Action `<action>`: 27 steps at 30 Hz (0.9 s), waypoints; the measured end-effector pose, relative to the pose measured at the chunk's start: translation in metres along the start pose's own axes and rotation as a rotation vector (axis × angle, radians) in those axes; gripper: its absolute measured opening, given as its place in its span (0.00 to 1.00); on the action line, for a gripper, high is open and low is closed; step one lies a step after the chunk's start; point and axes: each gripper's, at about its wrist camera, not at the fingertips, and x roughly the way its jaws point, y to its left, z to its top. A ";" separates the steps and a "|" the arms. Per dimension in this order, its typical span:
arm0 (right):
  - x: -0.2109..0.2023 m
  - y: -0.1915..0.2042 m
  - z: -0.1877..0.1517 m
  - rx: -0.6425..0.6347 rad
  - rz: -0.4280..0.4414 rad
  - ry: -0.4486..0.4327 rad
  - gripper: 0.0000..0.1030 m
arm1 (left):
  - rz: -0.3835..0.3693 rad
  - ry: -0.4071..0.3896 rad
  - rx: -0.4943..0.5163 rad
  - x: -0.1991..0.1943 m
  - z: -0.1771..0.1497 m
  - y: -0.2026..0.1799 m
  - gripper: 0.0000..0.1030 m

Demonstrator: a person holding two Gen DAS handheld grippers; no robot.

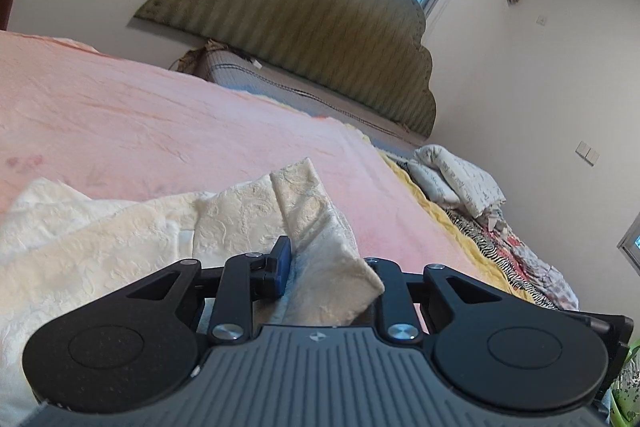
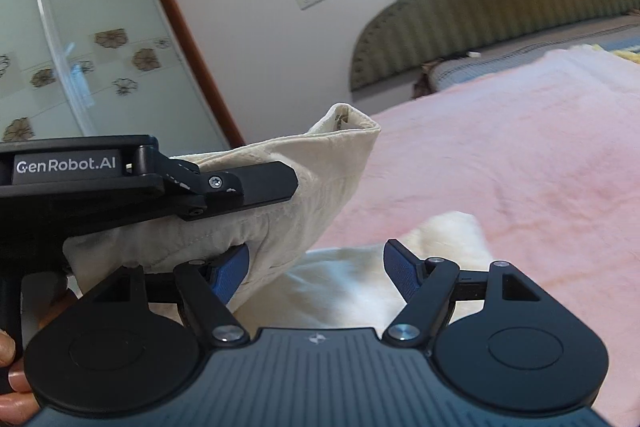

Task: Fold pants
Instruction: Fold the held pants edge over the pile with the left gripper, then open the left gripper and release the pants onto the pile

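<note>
Cream textured pants (image 1: 120, 247) lie crumpled on a pink bedspread (image 1: 140, 115). My left gripper (image 1: 320, 267) is shut on a raised edge of the pants (image 1: 320, 219); the cloth hides its right finger. In the right wrist view the left gripper (image 2: 248, 187) holds that edge of the pants (image 2: 320, 163) up at the left. My right gripper (image 2: 316, 275) is open just beside it, its left pad (image 2: 230, 273) touching the hanging cloth, its right pad (image 2: 400, 273) free. More of the pants (image 2: 360, 279) lie below.
A green padded headboard (image 1: 300, 35) and bare mattress edge (image 1: 280, 83) stand at the far end of the bed. Folded bedding (image 1: 460, 179) and patterned quilts lie along the bed's right side. A wardrobe with floral glass doors (image 2: 80, 47) stands at the left.
</note>
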 end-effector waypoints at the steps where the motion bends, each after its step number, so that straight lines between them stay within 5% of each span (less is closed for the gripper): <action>1: 0.000 -0.004 -0.001 0.005 -0.013 0.002 0.72 | -0.001 0.006 -0.001 0.006 -0.002 -0.001 0.23; 12: -0.002 -0.054 -0.014 0.083 -0.119 0.018 0.72 | 0.006 0.069 -0.005 0.053 -0.023 -0.014 0.23; 18: -0.008 -0.066 -0.021 0.081 -0.198 0.039 0.72 | -0.015 0.129 0.000 0.071 -0.036 -0.013 0.41; 23: -0.025 -0.079 -0.028 0.062 -0.289 0.043 0.73 | -0.125 0.179 -0.023 0.068 -0.040 -0.019 0.55; 27: -0.048 -0.095 -0.027 0.103 -0.374 -0.017 0.73 | -0.181 0.130 0.035 0.043 -0.034 -0.026 0.66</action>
